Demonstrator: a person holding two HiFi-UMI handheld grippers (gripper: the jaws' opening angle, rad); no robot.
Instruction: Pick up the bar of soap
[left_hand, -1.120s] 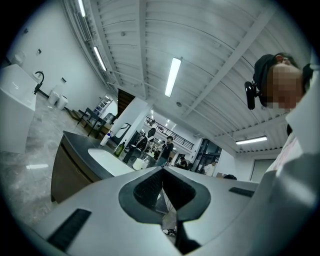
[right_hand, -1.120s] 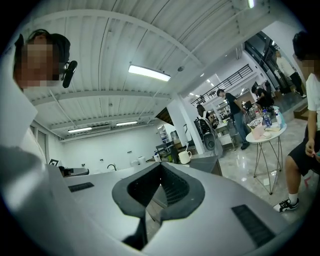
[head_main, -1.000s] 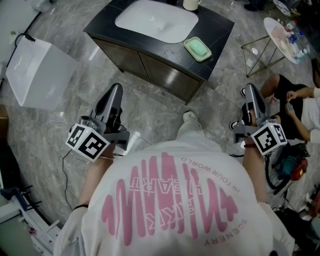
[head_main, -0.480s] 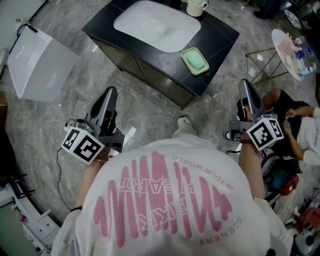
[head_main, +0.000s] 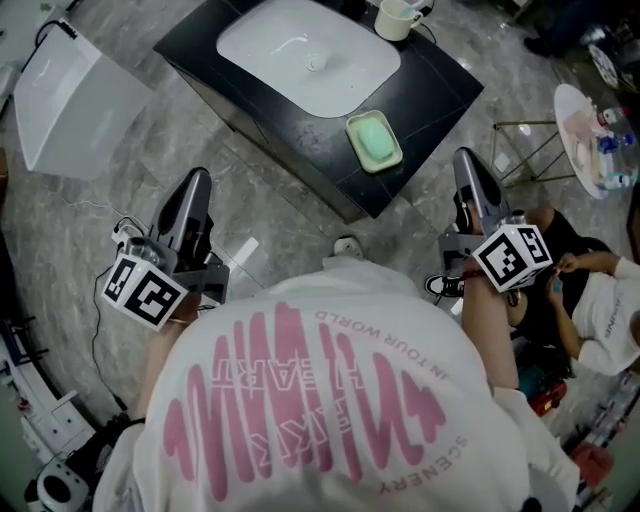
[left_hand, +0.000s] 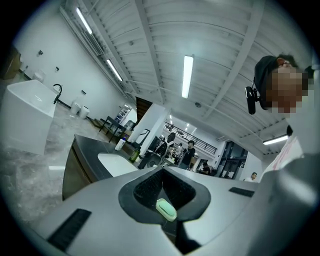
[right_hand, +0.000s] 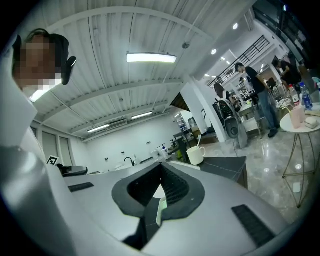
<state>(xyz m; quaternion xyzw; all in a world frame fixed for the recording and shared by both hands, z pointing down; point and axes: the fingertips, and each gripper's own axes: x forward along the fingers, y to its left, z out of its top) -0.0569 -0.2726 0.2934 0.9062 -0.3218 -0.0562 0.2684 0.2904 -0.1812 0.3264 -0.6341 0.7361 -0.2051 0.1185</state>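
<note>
The pale green bar of soap (head_main: 374, 139) lies in a light green dish on the front right corner of the black vanity counter (head_main: 440, 80). Both grippers hang in front of the counter, above the floor, and hold nothing. My left gripper (head_main: 197, 180) is left of the vanity with its jaws together; through the gap behind its tips, the left gripper view shows the soap (left_hand: 166, 209) far off. My right gripper (head_main: 465, 158) is shut, just right of the counter's corner. The right gripper view shows only a green sliver of the dish (right_hand: 160, 209).
A white sink basin (head_main: 305, 55) fills the counter's middle, with a cream mug (head_main: 394, 17) behind the soap. A white box (head_main: 70, 100) stands on the floor at left. At right are a round side table (head_main: 590, 135) with bottles and a seated person (head_main: 600, 300).
The vanity and soap dish have slid lower and left in the head view. Both grippers have moved forward toward the counter; their jaws have stayed together.
</note>
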